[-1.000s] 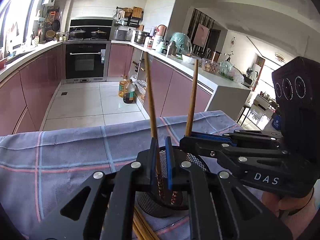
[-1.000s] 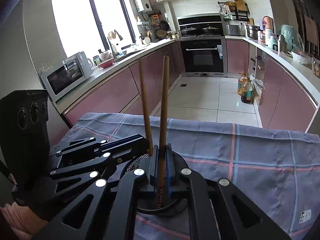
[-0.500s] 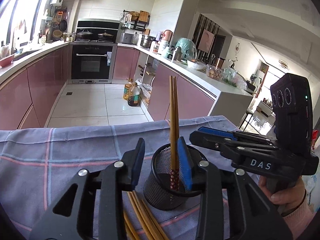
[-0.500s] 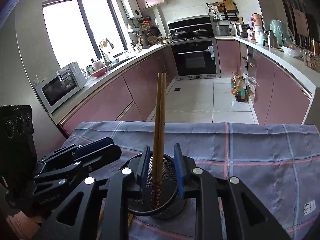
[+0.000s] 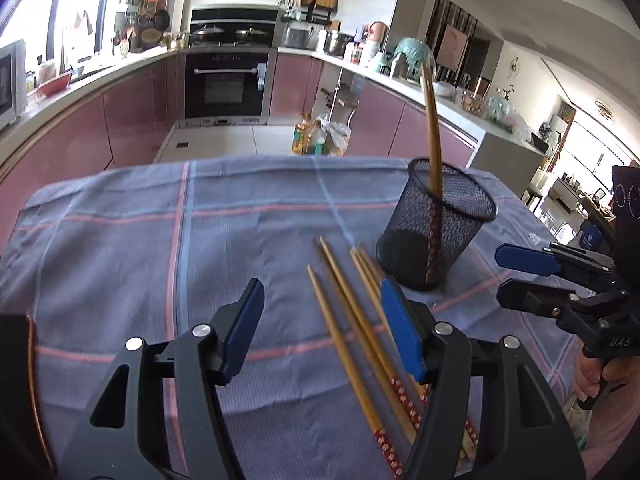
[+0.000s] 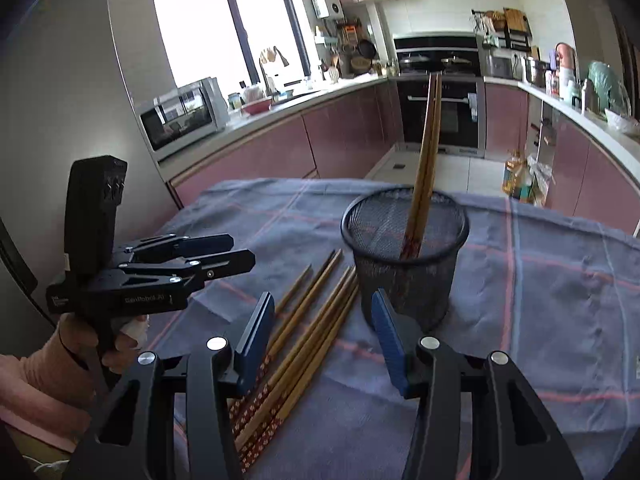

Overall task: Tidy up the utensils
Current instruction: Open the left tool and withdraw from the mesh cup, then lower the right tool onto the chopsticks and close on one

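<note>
both the left gripper (image 5: 322,320) and right gripper (image 6: 322,336) had just been opening and held nothing, two chopsticks (image 6: 426,168) standing in the mesh cup (image 6: 404,256) beside loose chopsticks (image 6: 304,332) on the cloth (image 5: 120,240).

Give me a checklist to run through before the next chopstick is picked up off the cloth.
1. Left tongs empty: ok. The jaws have just been opening and nothing is between them.
2. Right tongs empty: ok. Jaws just opened; loose chopsticks lie below them, not gripped.
3. Mesh cup upright on the plaid cloth: ok.
4. Two chopsticks in the cup settled: ok, leaning on the rim, patterned ends down.
5. Loose chopsticks reachable: ok, lying beside the cup, bunched together.
6. One chopstick separable from the bunch: cannot tell; several touch or overlap.
</note>
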The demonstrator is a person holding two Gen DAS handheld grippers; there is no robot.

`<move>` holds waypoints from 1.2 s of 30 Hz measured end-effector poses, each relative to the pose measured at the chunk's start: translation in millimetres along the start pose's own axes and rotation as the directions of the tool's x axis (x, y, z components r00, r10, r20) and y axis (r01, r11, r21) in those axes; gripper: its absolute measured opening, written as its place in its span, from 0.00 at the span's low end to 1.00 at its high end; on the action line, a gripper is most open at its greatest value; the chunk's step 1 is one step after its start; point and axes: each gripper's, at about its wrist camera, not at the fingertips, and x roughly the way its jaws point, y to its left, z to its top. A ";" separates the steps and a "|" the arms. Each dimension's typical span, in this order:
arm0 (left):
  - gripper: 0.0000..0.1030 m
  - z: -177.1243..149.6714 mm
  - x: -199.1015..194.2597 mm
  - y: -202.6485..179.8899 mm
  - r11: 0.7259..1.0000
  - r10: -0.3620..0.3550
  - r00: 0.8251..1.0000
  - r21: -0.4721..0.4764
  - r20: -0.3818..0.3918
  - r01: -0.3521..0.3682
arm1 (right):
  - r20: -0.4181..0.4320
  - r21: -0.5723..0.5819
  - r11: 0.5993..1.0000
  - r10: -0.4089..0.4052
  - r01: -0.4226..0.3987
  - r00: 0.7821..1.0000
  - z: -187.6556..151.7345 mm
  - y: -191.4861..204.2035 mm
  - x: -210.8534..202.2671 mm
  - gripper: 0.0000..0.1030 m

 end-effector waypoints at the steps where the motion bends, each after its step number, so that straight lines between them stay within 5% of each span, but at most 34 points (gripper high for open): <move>1: 0.58 -7.2 4.0 2.3 1.000 0.000 1.000 -0.003 -0.023 0.000 | -0.026 0.012 1.000 -0.004 0.004 1.000 -5.1 -0.4 8.4 0.47; 15: 0.53 -42.6 24.0 -9.0 1.000 -0.007 0.992 0.020 -0.126 0.010 | -0.144 0.008 0.998 -0.055 0.056 0.988 -23.3 14.3 48.1 0.31; 36: 0.40 -37.9 32.8 -14.2 0.996 0.036 0.986 0.087 -0.162 -0.022 | -0.152 0.023 0.990 -0.135 0.141 0.979 -19.2 3.7 47.1 0.23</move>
